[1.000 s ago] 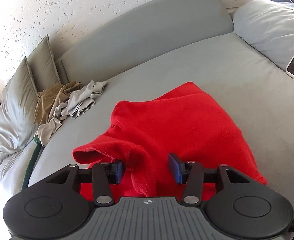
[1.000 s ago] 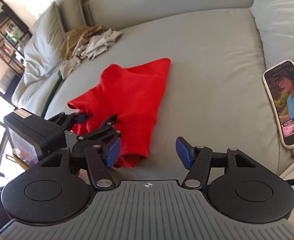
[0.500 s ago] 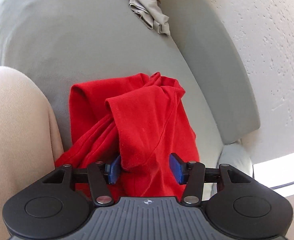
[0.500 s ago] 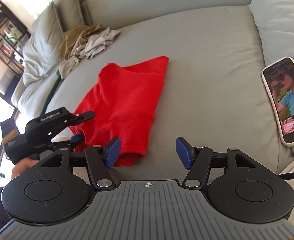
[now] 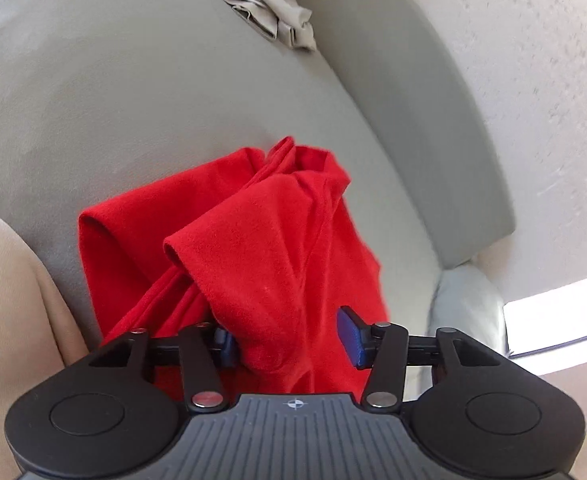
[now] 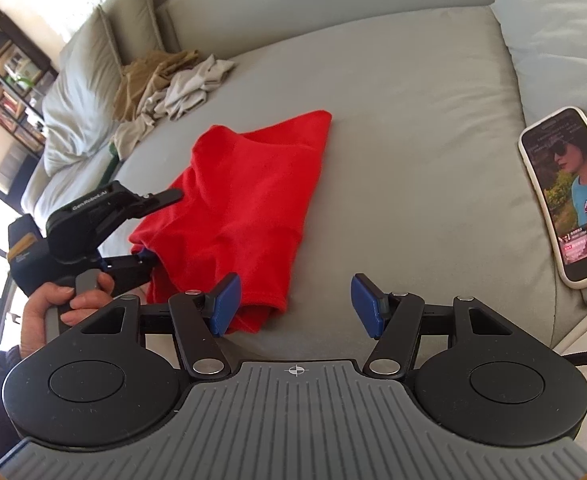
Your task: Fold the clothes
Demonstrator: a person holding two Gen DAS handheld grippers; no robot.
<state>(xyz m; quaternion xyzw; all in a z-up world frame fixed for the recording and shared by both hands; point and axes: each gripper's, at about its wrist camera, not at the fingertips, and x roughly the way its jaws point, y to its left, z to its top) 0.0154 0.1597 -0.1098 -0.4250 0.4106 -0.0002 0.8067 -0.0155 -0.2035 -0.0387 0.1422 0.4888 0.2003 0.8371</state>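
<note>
A: Far left, in the right wrist view?
B: A hand point(image 6: 55, 300) wrapped round the handle of the left claw point(image 6: 155, 228), just off the sofa edge

A: Holding anything?
B: Spread wide, with a bunched fold of the red garment point(image 5: 261, 248) lying between the two fingers in its own view; blue pads point(image 5: 351, 338) apart, cloth loose in the gap, not pinched

A: And the garment itself?
B: Crumpled on the grey sofa cushion point(image 6: 393, 120), nearer the front edge, one corner pointing toward the backrest

A: Further right?
B: Right claw point(image 6: 295, 306), also wide open, gripping nothing. Left pad just over the garment's near hem, right pad over bare cushion

A: Behind that?
B: Heap of beige and tan clothes point(image 6: 165, 84) well apart from the red one, up against the pillows point(image 6: 81, 92)

A: Far right?
B: Phone point(image 6: 569, 196) with a lit screen, lying by the side cushion
</note>
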